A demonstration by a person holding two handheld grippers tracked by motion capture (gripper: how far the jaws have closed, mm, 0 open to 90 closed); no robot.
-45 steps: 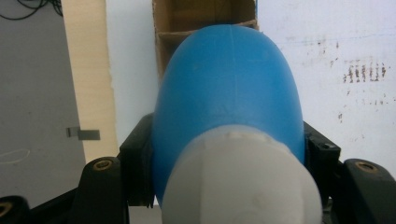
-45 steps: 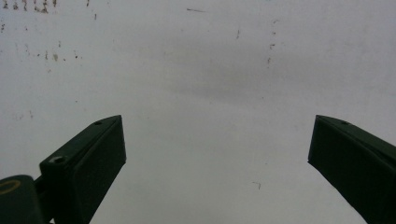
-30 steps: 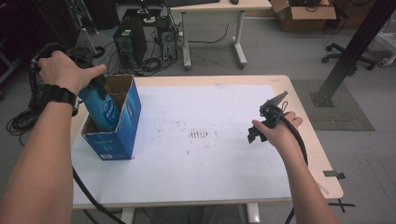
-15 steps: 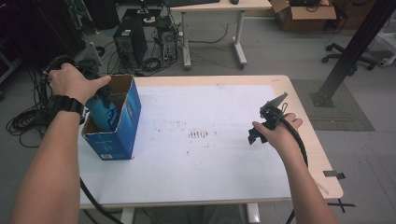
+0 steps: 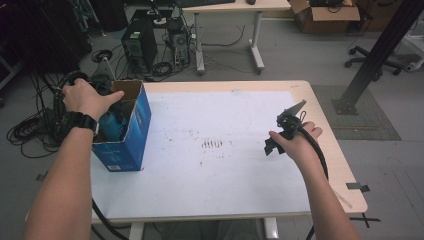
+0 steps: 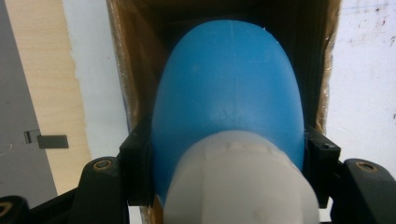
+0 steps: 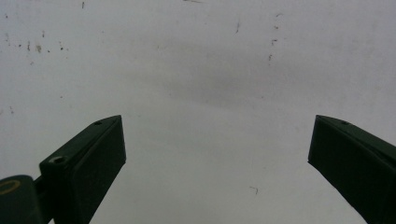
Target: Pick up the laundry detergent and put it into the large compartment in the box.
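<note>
A blue bottle (image 6: 229, 88) with a white neck (image 6: 233, 182) hangs inside an open blue cardboard box (image 5: 127, 145) at the table's left side. My left gripper (image 6: 227, 156) is shut on it, its black pads (image 6: 137, 163) pressing both flanks, and brown box walls surround the bottle. In the high view the bottle (image 5: 112, 125) shows just below the box rim under the left hand. My right gripper (image 5: 284, 127) hovers over the white table top (image 5: 225, 110) at the right. Its jaws (image 7: 217, 126) stand wide open with nothing between them.
The white sheet on the table carries faint scuff marks (image 5: 212, 144) near the middle. Cables (image 5: 30, 130) lie coiled on the floor left of the box. A computer tower (image 5: 137, 42) and a desk stand beyond the table's far edge.
The left hand has sunk, taking the blue bottle from above the box rim down into the box. The right hand has kept still.
</note>
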